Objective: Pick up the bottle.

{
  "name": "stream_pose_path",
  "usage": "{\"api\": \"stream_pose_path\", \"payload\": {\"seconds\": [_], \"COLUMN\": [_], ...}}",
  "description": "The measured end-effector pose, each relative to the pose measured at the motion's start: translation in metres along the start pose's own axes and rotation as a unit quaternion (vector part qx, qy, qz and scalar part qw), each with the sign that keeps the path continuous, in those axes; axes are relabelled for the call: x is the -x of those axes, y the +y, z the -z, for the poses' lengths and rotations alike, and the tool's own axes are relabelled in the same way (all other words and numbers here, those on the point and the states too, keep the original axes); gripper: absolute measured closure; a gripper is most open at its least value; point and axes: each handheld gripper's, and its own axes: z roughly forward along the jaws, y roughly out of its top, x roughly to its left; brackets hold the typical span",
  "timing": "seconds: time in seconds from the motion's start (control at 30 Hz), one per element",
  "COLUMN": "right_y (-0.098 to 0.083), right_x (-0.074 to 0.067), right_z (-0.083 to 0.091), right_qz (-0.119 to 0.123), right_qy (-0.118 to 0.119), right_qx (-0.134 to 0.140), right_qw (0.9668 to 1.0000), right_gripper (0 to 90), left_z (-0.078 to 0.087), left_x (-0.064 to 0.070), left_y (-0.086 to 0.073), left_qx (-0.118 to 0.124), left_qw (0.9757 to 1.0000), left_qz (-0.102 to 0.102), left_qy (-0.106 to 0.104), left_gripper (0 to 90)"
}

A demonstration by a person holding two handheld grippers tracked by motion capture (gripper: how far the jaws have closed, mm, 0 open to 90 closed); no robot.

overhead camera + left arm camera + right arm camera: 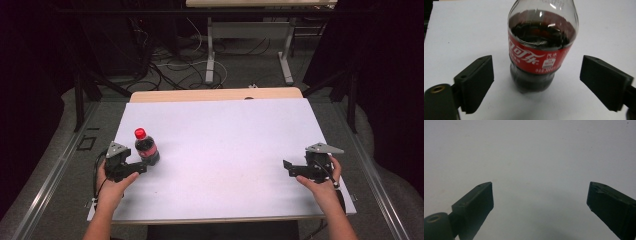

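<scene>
A small clear plastic bottle of dark cola with a red screw cap and a red printed label [146,148] stands upright on the white-topped counter [220,150], at about nine o'clock from the counter's middle and near its left edge; in the left gripper view the same bottle [541,50] rises between the two black jaws, its base resting on the white surface, the liquid level sitting just above the label.

The left tongs [142,166] are held low at the bottle's foot, at about six o'clock from it, by the person's left hand [111,187]; seen from their own camera, the left tongs [536,85] stand wide, with white counter showing on both sides between the pads and the bottle, so they press on nothing.

The right tongs [290,167] sit well apart from the bottle, at about three o'clock from the counter's middle and near its right edge, carried by the person's right hand [325,185]; a grey three-cornered plate tops each gripper; in the right gripper view the right tongs [539,202] are spread wide over bare white counter, holding nothing.

Beyond the counter's far edge, at twelve o'clock, a tangle of cables [175,67] lies on the grey floor beside the metal legs of another table [210,55].
</scene>
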Motion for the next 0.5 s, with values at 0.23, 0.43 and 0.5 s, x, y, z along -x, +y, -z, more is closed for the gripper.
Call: {"api": "stream_pose_path", "payload": {"seconds": [0.23,0.43,0.5], "right_y": [-0.003,-0.003,-0.003], "right_x": [-0.003,-0.005,-0.005], "right_z": [-0.005,-0.006,-0.006], "right_qz": [0.002,0.0,0.001], "right_qy": [0.006,0.004,0.006], "right_qx": [-0.009,-0.009,-0.01], "right_qw": [0.9999,1.0,0.9999], "right_gripper": [7.1,7.7,7.7], "left_z": [-0.008,-0.018,-0.019], "left_x": [0.0,0.003,0.004], "left_y": [0.002,0.007,0.009], "left_qx": [-0.002,0.001,-0.002], "left_qw": [1.0,1.0,0.9999], "left_qz": [-0.004,-0.009,-0.011], "left_qy": [0.0,0.0,0.006], "left_gripper": [18.2,25.7,26.9]}}
